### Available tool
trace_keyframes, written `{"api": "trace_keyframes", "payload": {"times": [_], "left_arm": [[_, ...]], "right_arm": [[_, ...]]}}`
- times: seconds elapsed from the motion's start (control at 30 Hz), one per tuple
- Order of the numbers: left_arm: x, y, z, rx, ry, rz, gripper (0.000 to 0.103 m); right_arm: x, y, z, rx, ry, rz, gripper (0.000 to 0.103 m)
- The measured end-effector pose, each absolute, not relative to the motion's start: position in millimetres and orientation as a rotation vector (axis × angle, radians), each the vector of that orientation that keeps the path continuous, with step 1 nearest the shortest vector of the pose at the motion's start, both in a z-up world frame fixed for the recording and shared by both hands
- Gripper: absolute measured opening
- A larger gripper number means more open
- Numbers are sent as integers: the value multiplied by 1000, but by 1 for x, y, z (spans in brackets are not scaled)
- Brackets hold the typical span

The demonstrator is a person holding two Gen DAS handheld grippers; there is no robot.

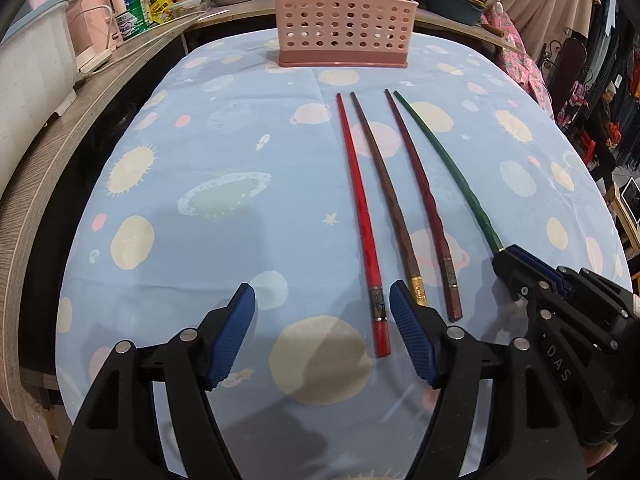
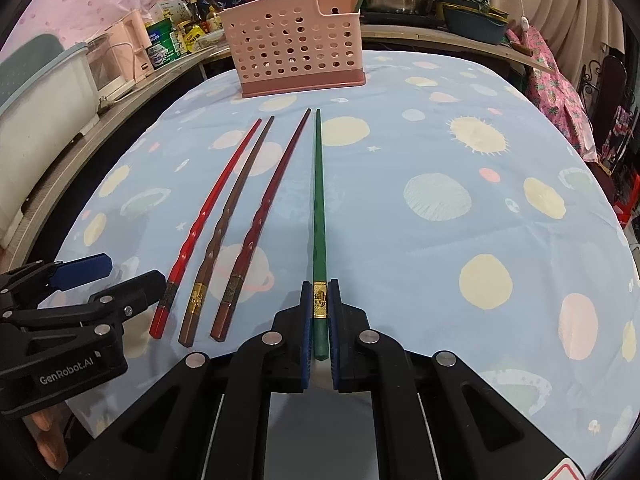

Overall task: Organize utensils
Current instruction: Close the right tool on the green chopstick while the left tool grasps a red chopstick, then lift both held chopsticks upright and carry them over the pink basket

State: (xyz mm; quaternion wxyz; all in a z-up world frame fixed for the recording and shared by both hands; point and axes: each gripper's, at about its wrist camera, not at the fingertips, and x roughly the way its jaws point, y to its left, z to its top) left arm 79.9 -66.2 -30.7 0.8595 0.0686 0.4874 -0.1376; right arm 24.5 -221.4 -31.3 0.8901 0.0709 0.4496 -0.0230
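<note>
1. Right gripper [image 2: 320, 320]: fingers [image 2: 306, 320] closed onto the butt end of the green chopstick [image 2: 319, 208], pads on either side of its gold band. The stick lies flat on the counter [image 2: 440, 140], tip toward the pink utensil basket [image 2: 296, 46].
2. Risk: grip sits at the very end, so the whole length overhangs. On lifting, the tip may droop or pivot between the pads.
3. Risk: the green tip lies just beside the tip of the dark red chopstick [image 2: 268, 208]. A sideways swing could knock it.
4. Left gripper [image 1: 322, 312]: fingers [image 1: 408, 320] spread apart, holding nothing, low near the butts of the red chopstick [image 1: 360, 208] and brown chopstick [image 1: 384, 184]. The right-hand finger is close to the brown stick's gold band; a stray move could scatter the row.
5. Basket is well apart, at the far edge of the counter. Its compartments already hold sticks; a tilted entry could catch on the rim.
</note>
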Motion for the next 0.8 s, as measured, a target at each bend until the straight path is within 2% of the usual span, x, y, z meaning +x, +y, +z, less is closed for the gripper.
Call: {"api": "trace_keyframes", "payload": {"times": [0.33, 0.4, 0.53, 0.6, 0.73, 0.8], "left_arm": [[79, -72, -41, 170, 1032, -291, 60], [79, -73, -41, 172, 1027, -293, 55], [78, -75, -39, 180, 1022, -307, 33], [77, -75, -38, 180, 1023, -312, 27], [79, -73, -37, 164, 1037, -328, 7], [80, -72, -36, 147, 1049, -335, 7]], "right_arm": [[24, -221, -32, 148, 934, -47, 7], [24, -221, -32, 148, 934, -47, 7], [24, -222, -32, 149, 934, -47, 7], [24, -222, -32, 149, 934, -46, 7], [25, -221, -31, 149, 934, -47, 7], [25, -221, -31, 150, 936, -46, 7]]}}
